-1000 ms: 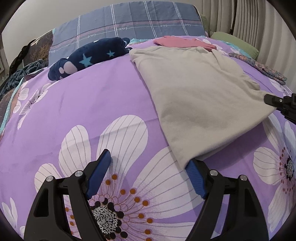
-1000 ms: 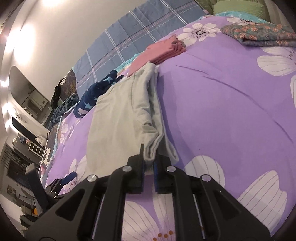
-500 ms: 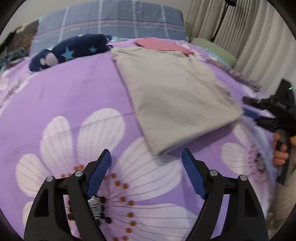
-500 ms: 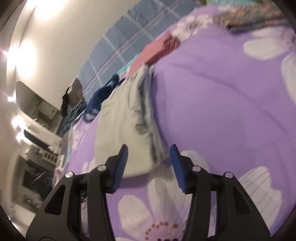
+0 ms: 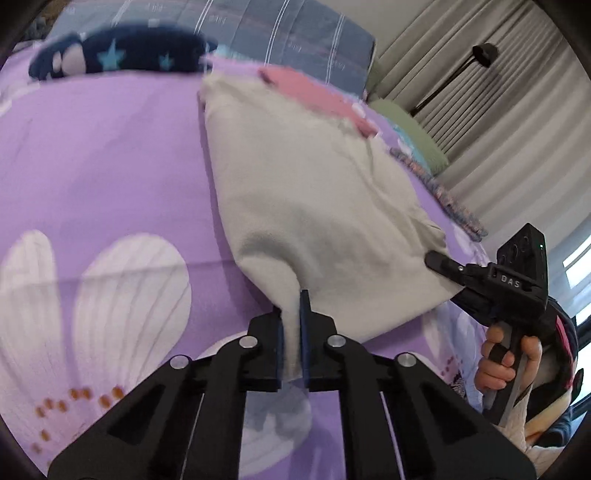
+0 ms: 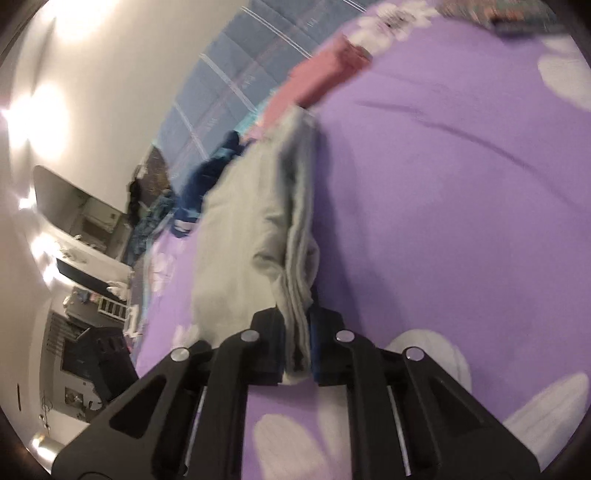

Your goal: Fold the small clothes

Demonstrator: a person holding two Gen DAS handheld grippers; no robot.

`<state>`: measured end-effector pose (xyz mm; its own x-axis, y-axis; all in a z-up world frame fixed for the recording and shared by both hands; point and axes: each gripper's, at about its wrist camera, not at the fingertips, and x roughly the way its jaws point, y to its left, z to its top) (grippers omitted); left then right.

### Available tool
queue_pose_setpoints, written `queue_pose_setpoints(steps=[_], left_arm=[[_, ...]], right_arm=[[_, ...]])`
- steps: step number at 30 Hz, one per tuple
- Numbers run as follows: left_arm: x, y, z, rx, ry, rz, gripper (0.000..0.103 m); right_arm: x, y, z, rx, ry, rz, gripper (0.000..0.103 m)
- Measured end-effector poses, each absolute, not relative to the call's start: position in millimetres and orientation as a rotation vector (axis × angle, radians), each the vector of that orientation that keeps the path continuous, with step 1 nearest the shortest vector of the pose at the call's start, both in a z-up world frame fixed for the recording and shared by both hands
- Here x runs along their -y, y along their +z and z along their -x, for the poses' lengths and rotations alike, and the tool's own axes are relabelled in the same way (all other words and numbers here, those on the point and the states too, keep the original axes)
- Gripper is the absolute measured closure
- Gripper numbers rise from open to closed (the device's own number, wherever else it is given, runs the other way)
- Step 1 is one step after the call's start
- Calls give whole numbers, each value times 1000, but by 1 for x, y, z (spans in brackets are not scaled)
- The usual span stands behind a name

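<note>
A pale grey garment [image 5: 314,192] lies flat on the purple flowered bedspread [image 5: 92,166], folded lengthwise. My left gripper [image 5: 291,306] is closing, its blue pads pinching the garment's near left corner, which is lifted a little. In the right wrist view my right gripper [image 6: 297,317] is also closing, with the layered near right corner of the garment [image 6: 236,240] pressed between its pads. The left wrist view shows the right gripper [image 5: 439,264] at that corner, a person's hand [image 5: 498,354] on its handle.
A folded pink garment [image 5: 314,92] lies past the grey one's far end. A navy star-print soft item [image 5: 122,55] and a plaid pillow [image 5: 295,33] sit at the headboard. A green pillow [image 5: 413,133], patterned cloth [image 5: 443,192] and curtains [image 5: 498,110] are at right.
Half a second ago both grippers stood open near the garment's near edge. Both have since moved onto its near corners and shut on the cloth. The left view has swung to the right.
</note>
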<state>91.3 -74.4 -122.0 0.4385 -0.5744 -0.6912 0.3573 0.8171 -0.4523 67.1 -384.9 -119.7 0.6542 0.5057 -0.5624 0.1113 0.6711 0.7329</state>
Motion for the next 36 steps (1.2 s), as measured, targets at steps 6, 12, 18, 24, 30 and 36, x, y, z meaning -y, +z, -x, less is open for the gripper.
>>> queue_pose_setpoints(steps=[6, 12, 18, 24, 30, 36], left_arm=[[70, -64, -45, -878, -670, 158, 97], [82, -91, 21, -1026, -731, -41, 95], [49, -90, 5, -992, -555, 2, 86], [47, -66, -41, -845, -476, 25, 58], [61, -90, -103, -895, -416, 7, 51], [56, -111, -156, -948, -419, 56, 42]], right_arm=[[385, -73, -20, -818, 332, -762, 94], [374, -100, 38, -1033, 215, -577, 82], [403, -97, 40, -951, 152, -655, 66], [389, -68, -39, -852, 200, -508, 65], [367, -69, -141, -855, 225, -383, 65], [353, -87, -191, -919, 252, -326, 65]])
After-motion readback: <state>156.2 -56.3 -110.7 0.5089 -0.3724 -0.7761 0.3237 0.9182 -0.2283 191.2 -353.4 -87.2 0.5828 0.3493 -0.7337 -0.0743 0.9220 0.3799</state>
